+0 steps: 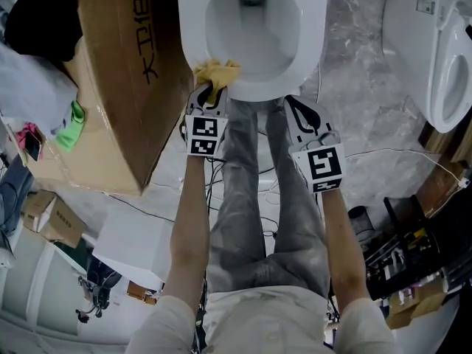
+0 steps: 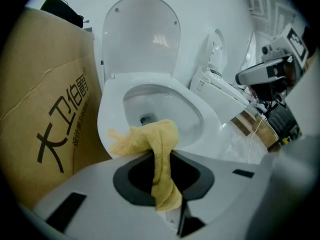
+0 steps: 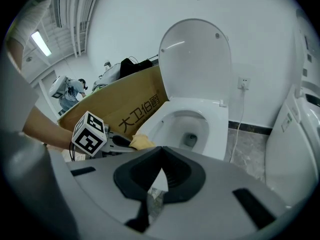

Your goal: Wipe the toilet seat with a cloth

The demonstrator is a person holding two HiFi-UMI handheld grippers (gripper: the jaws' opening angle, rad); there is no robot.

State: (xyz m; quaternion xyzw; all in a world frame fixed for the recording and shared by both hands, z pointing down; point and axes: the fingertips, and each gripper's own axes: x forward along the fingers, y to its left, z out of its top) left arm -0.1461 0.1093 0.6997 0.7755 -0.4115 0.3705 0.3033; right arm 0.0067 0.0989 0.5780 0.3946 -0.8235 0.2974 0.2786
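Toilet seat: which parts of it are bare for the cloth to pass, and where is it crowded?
Bare: the right side of the toilet seat, between bowl and marble floor. The floor up to the second toilet is free. Crowded: the front-left, where the left tongs hold the yellow cloth, close beside the cardboard box.

This looks like a makeshift test room or storeroom, not a lived-in bathroom. In the head view a toilet [image 1: 190,28] stands at top centre on a grey marbled floor [image 1: 354,72]. A second toilet [image 1: 431,50] sits loose at the upper right, and a big cardboard box [image 1: 125,65] crowds the upper left. Cables [image 1: 398,152] trail across the floor, and gear [image 1: 413,264] is heaped at the lower right. A tube light [image 3: 41,43] shows at the upper left of the right gripper view.
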